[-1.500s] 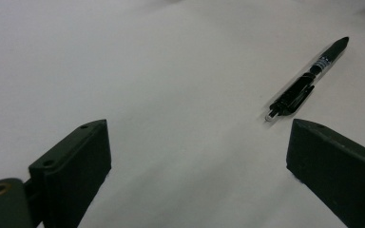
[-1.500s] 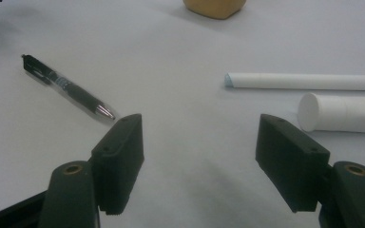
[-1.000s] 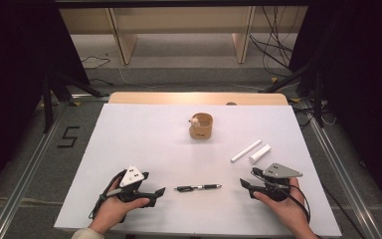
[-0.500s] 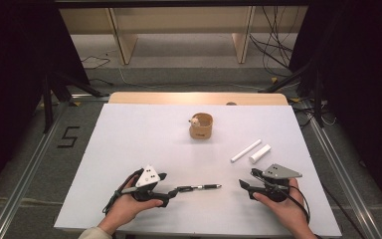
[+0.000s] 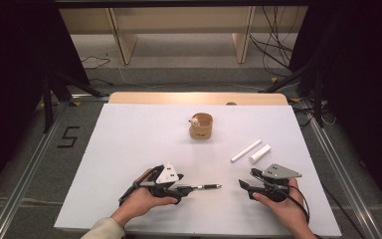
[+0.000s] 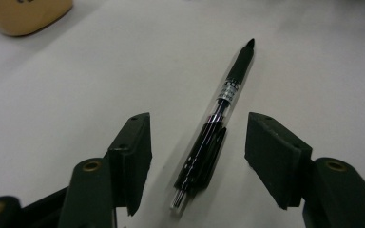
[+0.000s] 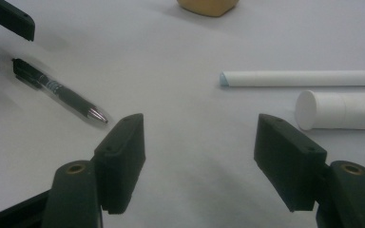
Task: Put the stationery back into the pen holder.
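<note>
Black pen (image 6: 216, 128) lies with its clip end between the closing left gripper (image 6: 197, 156) pads, untouched; tan cup (image 6: 24, 14) cropped.

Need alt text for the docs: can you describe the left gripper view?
A black pen lies on the white table between the left gripper's two black jaws, which have just been closing and do not yet touch it. A tan cup sits at the top left corner.

Glossy clear-plastic pen (image 6: 218, 123) lies on matt white table (image 5: 129, 144).
</note>
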The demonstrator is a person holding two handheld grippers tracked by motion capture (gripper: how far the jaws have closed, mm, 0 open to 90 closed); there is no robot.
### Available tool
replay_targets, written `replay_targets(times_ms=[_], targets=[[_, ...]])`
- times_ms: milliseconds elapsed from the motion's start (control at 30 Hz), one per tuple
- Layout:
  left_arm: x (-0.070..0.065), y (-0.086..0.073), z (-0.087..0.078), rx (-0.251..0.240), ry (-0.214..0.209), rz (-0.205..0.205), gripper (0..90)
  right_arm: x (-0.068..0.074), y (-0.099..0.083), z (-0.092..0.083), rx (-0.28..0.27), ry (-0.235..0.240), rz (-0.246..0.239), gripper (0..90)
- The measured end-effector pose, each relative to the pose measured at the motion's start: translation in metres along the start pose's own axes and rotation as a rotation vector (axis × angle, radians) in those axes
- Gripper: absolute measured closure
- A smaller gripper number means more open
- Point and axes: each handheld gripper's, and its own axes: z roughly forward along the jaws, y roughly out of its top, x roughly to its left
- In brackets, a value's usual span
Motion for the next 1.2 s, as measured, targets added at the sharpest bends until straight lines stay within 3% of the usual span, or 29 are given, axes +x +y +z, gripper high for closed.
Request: replay_targets(times_ms=[267, 767, 1200], targets=[[-0.005, 0.019, 0.017, 0.090, -0.015, 0.094, 46.3, 0.000, 0.000, 0.000, -0.002, 0.000, 0.001, 34.9], [-0.012, 0.034, 0.027, 0.183, -0.007, 0.163, 54.8, 0.001, 0.000, 0.000, -0.002, -0.003, 0.001, 34.9], [-0.017, 0.042, 0.033, 0.231, -0.002, 0.220, 60.4, 0.001, 0.000, 0.000, -0.004, -0.003, 0.002, 34.9]])
